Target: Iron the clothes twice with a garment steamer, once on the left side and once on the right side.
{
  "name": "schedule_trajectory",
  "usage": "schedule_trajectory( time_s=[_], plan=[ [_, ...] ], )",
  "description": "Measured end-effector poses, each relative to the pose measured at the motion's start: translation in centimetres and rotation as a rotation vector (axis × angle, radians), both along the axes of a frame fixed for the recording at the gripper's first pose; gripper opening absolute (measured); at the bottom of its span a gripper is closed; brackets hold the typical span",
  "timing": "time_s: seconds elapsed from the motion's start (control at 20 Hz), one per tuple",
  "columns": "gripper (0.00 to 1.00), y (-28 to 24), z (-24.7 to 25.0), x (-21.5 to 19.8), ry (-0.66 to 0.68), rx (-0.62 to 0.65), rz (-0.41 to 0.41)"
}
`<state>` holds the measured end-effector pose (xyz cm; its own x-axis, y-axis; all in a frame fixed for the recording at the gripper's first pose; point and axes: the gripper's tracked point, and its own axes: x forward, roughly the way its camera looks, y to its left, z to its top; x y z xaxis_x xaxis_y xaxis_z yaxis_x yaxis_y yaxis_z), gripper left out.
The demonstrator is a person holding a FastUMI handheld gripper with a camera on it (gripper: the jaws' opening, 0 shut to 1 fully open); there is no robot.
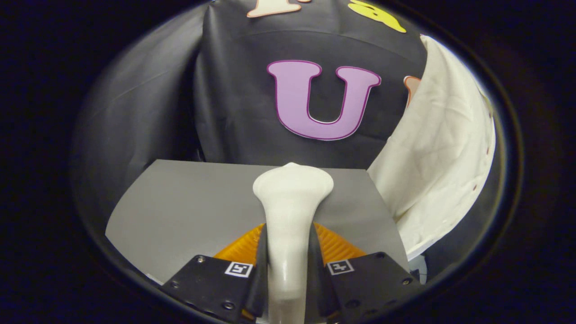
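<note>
Black cloth hangs behind a grey desk (pixel 180 202), and that is the whole backdrop from where one stands. At the middle, the gripper (pixel 288 270) has its jaws drawn in narrow, both black fingers (pixel 260 265) pressing the slim white handle of the garment steamer (pixel 290 211), whose flared head rises just beyond the fingers over the desk. Off to the right, beside the desk's far edge, the white clothes (pixel 441 148) hang creased, apart from the steamer's head.
</note>
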<state>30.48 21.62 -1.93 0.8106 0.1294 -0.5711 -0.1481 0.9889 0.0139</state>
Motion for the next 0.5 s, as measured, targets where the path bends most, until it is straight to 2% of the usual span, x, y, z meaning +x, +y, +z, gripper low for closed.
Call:
schedule_trajectory(
  time_s=[0.2,0.5],
  plan=[
    [0.43,-0.4,4.8,-1.3,-0.12,0.156,0.005],
    [0.42,-3.6,9.8,-4.6,-0.266,0.305,-0.004]
  ],
)
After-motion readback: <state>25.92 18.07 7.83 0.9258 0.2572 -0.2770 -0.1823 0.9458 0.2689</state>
